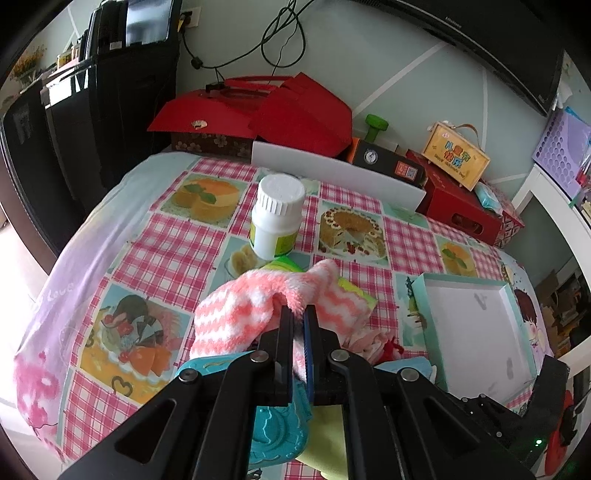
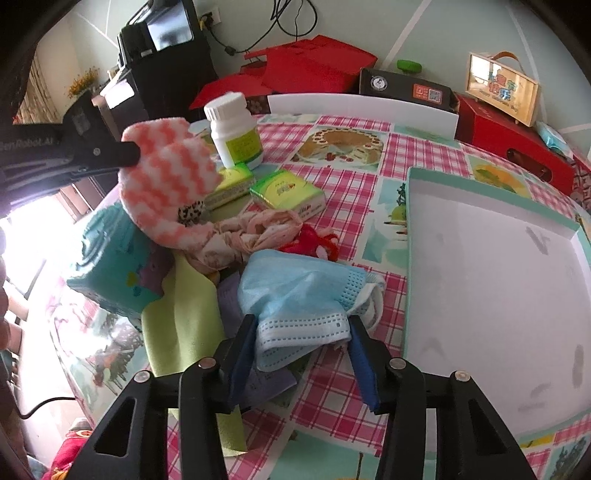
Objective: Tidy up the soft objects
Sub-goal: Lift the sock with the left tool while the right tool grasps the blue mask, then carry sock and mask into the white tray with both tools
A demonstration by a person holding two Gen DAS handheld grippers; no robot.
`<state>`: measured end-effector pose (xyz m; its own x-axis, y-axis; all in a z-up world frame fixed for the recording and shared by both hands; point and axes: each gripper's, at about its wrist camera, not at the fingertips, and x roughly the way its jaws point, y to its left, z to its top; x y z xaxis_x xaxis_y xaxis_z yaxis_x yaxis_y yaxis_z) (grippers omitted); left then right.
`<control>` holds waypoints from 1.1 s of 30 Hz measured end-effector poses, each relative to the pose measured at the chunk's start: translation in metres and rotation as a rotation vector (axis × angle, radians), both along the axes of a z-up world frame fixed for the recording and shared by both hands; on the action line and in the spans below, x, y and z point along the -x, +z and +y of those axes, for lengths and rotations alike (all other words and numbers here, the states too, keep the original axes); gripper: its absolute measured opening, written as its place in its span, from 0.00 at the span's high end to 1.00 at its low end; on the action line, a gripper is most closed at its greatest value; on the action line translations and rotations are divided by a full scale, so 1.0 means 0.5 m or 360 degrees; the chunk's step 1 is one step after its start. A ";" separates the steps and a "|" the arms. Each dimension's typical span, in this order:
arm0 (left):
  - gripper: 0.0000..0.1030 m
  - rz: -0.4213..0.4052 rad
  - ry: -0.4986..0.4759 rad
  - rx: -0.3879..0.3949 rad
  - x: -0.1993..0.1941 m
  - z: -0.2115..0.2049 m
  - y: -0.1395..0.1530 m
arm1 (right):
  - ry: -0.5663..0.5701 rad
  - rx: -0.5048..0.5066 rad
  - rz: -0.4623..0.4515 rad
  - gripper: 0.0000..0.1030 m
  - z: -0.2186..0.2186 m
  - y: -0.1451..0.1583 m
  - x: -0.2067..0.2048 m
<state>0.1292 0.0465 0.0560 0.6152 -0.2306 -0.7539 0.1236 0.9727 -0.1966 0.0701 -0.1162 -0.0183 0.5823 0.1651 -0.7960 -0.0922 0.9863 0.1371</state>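
The left tool clenches the striped sock aloft; the right tool, parted, straddles the blue mask for tray transfer.

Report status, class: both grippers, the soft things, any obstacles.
Left gripper shut on pink-and-white sock, lifted. Right gripper astride blue face mask. White box empty, unobstructed.

Far wall is pale grey-green with thin white diagonal lines; a socket at upper left feeds black cables hanging down it. A dark flat screen is mounted at upper right. Black furniture stands at far left. White shelving with a lilac perforated basket stands at right. Strong daylight enters from the near left, overexposing that side.
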 end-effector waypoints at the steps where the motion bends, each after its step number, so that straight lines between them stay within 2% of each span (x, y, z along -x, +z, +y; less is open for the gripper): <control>1: 0.96 -0.0011 0.0001 0.0002 0.001 -0.001 0.007 | -0.0002 -0.0007 -0.0014 0.50 -0.002 0.006 0.002; 8: 0.96 -0.0124 -0.0010 0.0025 0.013 -0.013 0.080 | -0.0063 -0.0085 -0.0132 0.50 -0.033 0.067 0.011; 15: 0.96 -0.0304 -0.0088 0.0068 0.028 -0.061 0.181 | -0.0188 -0.0170 -0.0308 0.50 -0.099 0.151 0.024; 16: 0.96 -0.0323 -0.0103 0.0073 0.030 -0.070 0.192 | -0.0190 -0.0095 -0.0328 0.50 -0.110 0.164 0.026; 19: 0.96 -0.0375 -0.0156 0.0083 0.032 -0.107 0.221 | -0.0271 -0.0102 -0.0405 0.50 -0.149 0.198 0.034; 27: 0.96 -0.0436 -0.0378 0.0096 0.038 -0.250 0.259 | -0.0523 -0.0078 -0.0545 0.50 -0.260 0.256 0.060; 33: 0.96 -0.0437 -0.0529 0.0087 0.043 -0.359 0.254 | -0.0705 -0.0062 -0.0569 0.50 -0.344 0.267 0.078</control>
